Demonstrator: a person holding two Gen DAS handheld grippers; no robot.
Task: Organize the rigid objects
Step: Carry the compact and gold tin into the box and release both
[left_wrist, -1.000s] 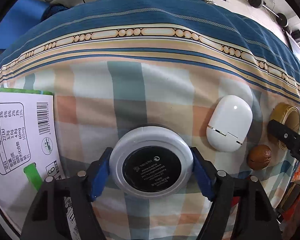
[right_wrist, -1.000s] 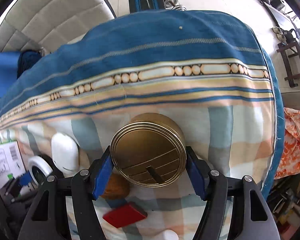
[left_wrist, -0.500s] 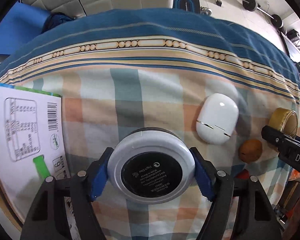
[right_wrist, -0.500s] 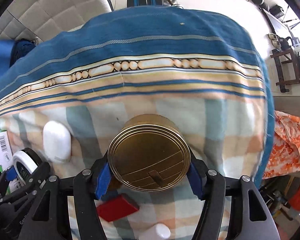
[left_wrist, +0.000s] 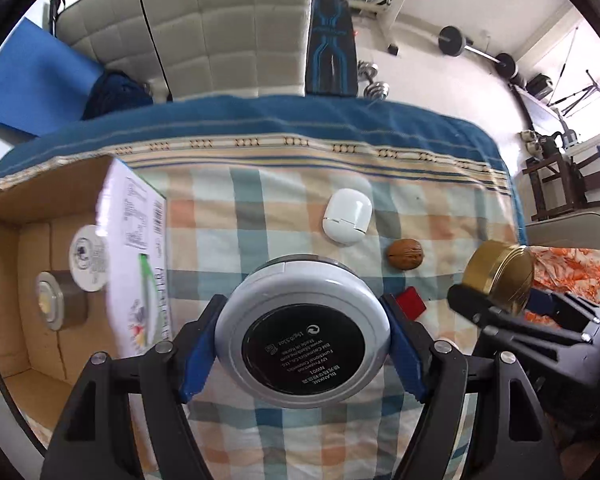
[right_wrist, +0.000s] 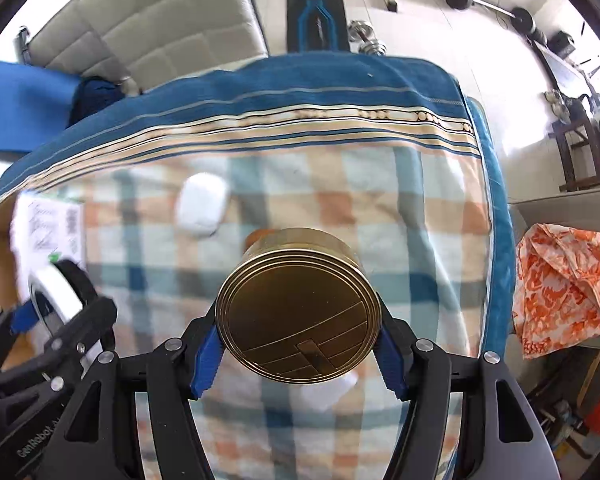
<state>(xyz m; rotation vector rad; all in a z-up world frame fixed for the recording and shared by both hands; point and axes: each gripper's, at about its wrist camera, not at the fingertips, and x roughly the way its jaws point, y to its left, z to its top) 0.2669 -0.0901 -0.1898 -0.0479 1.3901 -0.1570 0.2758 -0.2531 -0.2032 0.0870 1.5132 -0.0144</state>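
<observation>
My left gripper (left_wrist: 303,340) is shut on a round white compact with a black label (left_wrist: 302,330), held above the checked cloth. My right gripper (right_wrist: 298,338) is shut on a round gold tin (right_wrist: 298,310), also held above the cloth; the tin shows in the left wrist view (left_wrist: 498,276) at the right. A white oval case (left_wrist: 347,216), a walnut (left_wrist: 405,254) and a small red block (left_wrist: 411,301) lie on the cloth. A cardboard box (left_wrist: 32,208) stands at the left with a silver tin (left_wrist: 58,300) and a white round lid (left_wrist: 87,258) inside.
A white printed carton (left_wrist: 138,256) leans at the box's right side. The table's far edge is draped in blue striped cloth (left_wrist: 260,120). An orange patterned fabric (right_wrist: 568,288) lies right of the table. A padded couch and gym weights stand behind.
Both grippers have risen and pulled back with their objects. The cardboard box and its contents have come into view at the left, and the room behind now shows.
</observation>
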